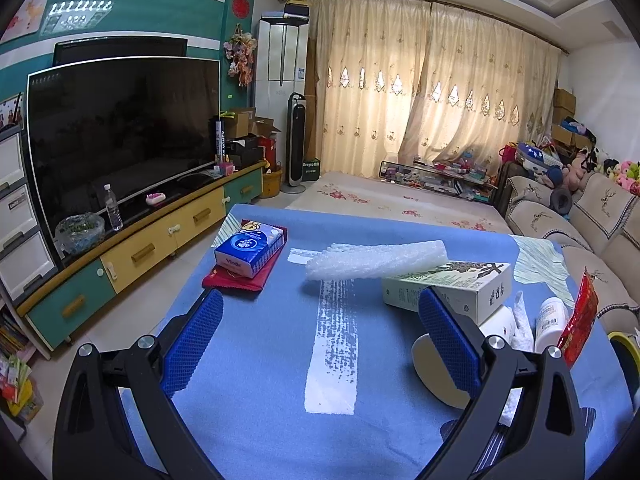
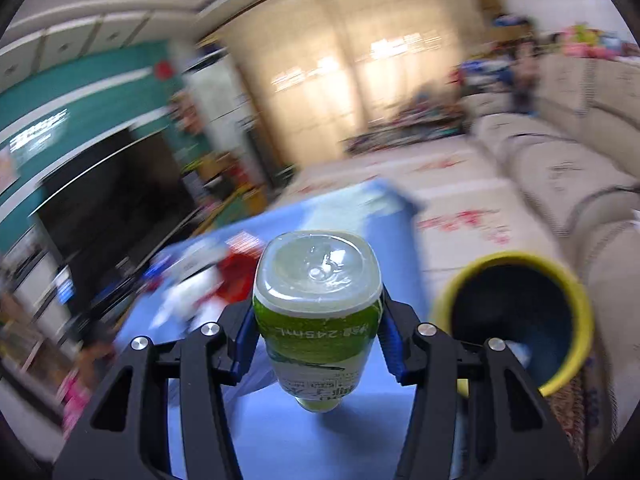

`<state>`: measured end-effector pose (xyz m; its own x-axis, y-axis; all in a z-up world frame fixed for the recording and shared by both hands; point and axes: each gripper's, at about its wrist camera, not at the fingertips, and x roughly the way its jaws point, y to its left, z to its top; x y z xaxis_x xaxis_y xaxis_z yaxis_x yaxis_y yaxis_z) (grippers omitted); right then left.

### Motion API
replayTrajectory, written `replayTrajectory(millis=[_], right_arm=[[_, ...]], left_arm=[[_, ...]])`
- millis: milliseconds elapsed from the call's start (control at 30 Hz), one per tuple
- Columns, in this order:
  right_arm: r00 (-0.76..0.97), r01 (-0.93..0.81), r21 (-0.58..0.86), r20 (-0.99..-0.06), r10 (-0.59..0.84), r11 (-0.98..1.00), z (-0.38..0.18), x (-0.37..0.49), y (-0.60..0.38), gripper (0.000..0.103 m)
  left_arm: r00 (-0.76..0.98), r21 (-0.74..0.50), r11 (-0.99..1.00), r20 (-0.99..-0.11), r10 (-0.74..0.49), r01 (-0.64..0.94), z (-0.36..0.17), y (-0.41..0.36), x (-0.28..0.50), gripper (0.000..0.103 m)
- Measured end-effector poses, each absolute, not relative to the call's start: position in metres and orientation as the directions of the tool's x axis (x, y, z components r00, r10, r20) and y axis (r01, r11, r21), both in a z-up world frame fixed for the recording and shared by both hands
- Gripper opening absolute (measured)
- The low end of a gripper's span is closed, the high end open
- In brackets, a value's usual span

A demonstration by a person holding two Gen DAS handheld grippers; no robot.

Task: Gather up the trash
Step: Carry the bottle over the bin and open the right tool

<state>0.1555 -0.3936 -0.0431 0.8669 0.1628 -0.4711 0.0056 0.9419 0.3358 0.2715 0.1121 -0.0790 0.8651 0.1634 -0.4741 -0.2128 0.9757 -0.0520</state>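
Observation:
My right gripper is shut on a green-labelled plastic bottle, held with its clear base toward the camera, above the blue table. A yellow-rimmed bin with a dark inside stands just right of the bottle. My left gripper is open low over the blue table, with nothing between its blue pads. Ahead of it lie a white foam sheet, a green-and-white carton, a white round container, a white pill bottle and a red wrapper.
A blue tissue pack rests on a red packet at the table's left. A TV on a cabinet stands left; a beige sofa runs along the right. The bin's yellow rim shows at the right edge.

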Motion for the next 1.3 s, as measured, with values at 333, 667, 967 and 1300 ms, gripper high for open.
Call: replayTrajectory(millis=[333, 667, 967, 1300], right_arm=[[0.749, 0.370, 0.236, -0.648, -0.138, 0.899, -0.117, 0.194, -0.487, 0.049], [0.654, 0.436, 0.175, -0.736, -0.177, 0.883, -0.167, 0.218, -0.496, 0.055], [0.657, 0.414, 0.169, -0.736, -0.165, 0.895, -0.167, 0.217, -0.486, 0.061], [0.673, 0.385, 0.194, -0.728, -0.130, 0.902, -0.167, 0.209, -0.480, 0.066]], left_arm=[[0.862, -0.025, 0.978, -0.477, 0.170, -0.206, -0.082, 0.105, 0.274, 0.097], [0.869, -0.016, 0.980, -0.466, 0.169, -0.200, -0.079, 0.102, 0.271, 0.097], [0.921, -0.084, 0.996, -0.389, -0.022, -0.012, -0.064, 0.081, 0.254, 0.097], [0.805, 0.024, 0.933, -0.514, -0.297, 0.360, -0.064, -0.020, 0.265, 0.097]])
